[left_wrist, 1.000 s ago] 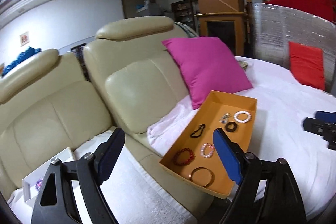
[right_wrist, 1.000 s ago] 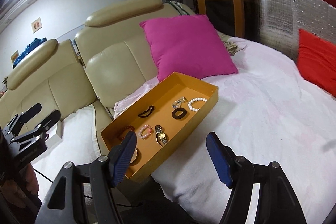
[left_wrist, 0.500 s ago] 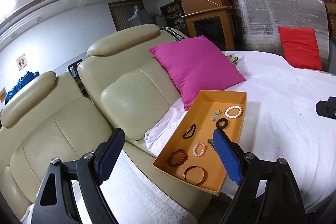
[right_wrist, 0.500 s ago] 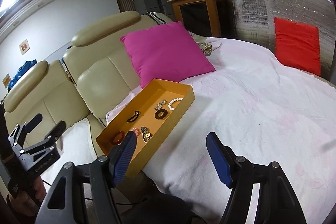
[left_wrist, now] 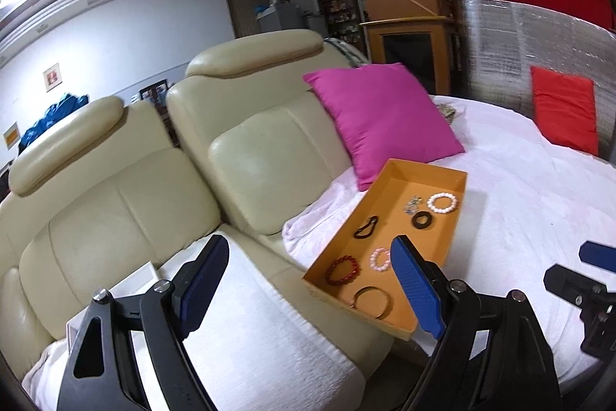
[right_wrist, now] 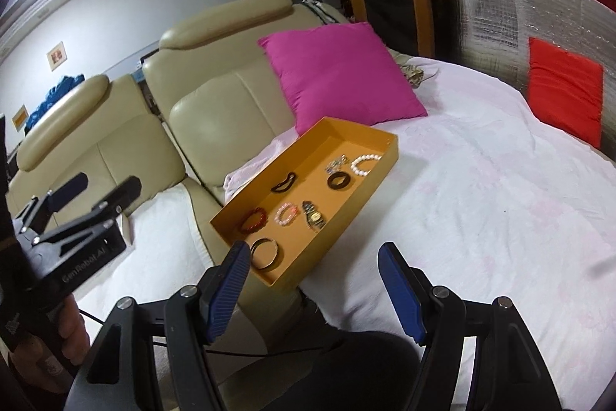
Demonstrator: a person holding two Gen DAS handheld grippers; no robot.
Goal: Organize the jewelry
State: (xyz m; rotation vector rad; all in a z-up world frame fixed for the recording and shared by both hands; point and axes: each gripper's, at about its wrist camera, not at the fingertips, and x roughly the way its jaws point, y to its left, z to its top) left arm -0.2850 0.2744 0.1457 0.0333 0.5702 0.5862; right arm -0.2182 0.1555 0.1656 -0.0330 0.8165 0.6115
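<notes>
An orange tray (left_wrist: 458,180) (right_wrist: 385,162) lies on the white-covered bed next to the sofa. It holds several pieces: a white bead bracelet (right_wrist: 365,164), a black ring (right_wrist: 338,181), a black hair tie (right_wrist: 284,182), a red bead bracelet (right_wrist: 255,219), a pink bead bracelet (right_wrist: 287,213), a watch (right_wrist: 313,216) and a brown bangle (right_wrist: 265,252). My left gripper (left_wrist: 310,289) is open and empty, above the sofa seat left of the tray. My right gripper (right_wrist: 313,289) is open and empty, near the tray's front end.
A magenta cushion (right_wrist: 338,76) leans behind the tray. A red cushion (right_wrist: 564,95) rests against a silver panel at the right. A white box (left_wrist: 131,282) sits on the towel-covered sofa seat at the left. A beige leather sofa back (left_wrist: 265,160) rises behind.
Both grippers have shifted and the views swung; the tray sits closer to the right gripper now. The white box has come back into the left wrist view. Both grippers stay open.
</notes>
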